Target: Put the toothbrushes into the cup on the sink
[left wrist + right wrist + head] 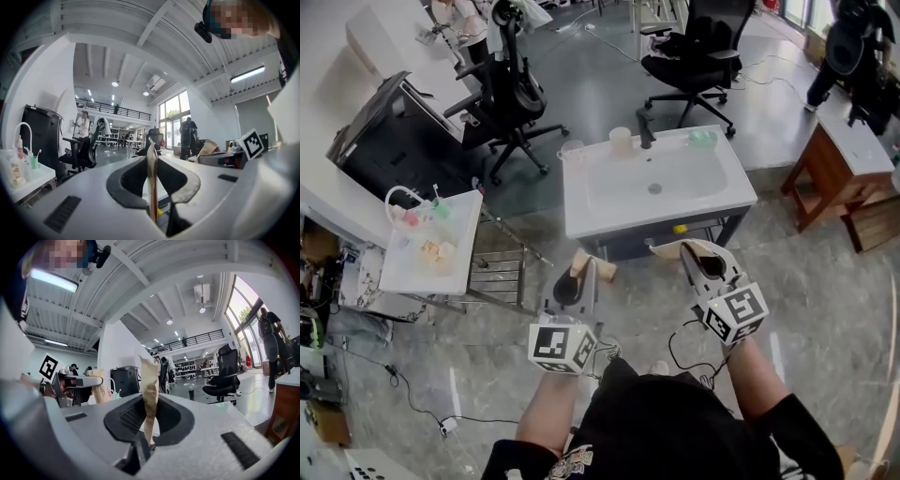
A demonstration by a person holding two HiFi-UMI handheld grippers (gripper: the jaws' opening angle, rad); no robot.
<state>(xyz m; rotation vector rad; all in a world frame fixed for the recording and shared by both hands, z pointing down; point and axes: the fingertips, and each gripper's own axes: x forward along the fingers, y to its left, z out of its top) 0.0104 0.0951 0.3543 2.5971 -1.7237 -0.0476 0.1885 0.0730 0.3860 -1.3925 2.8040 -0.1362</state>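
**Grippers shut, held just short of the sink**

Sink (609, 223), white on a dark frame, stands in the middle of the floor with a black tap (645, 131) on its far rim. A pale cup (621, 141) sits on that rim just left of the tap. A clear cup (572, 149) stands at the far left corner. The left gripper (581, 265) and the right gripper (668, 249) are held side by side near the sink's near edge, not touching it. Both point toward it. Each gripper's tan-padded jaws are pressed together with nothing between them. On the white side table (401, 274) at the left, a small green cup (441, 210) holds thin sticks too small to identify.
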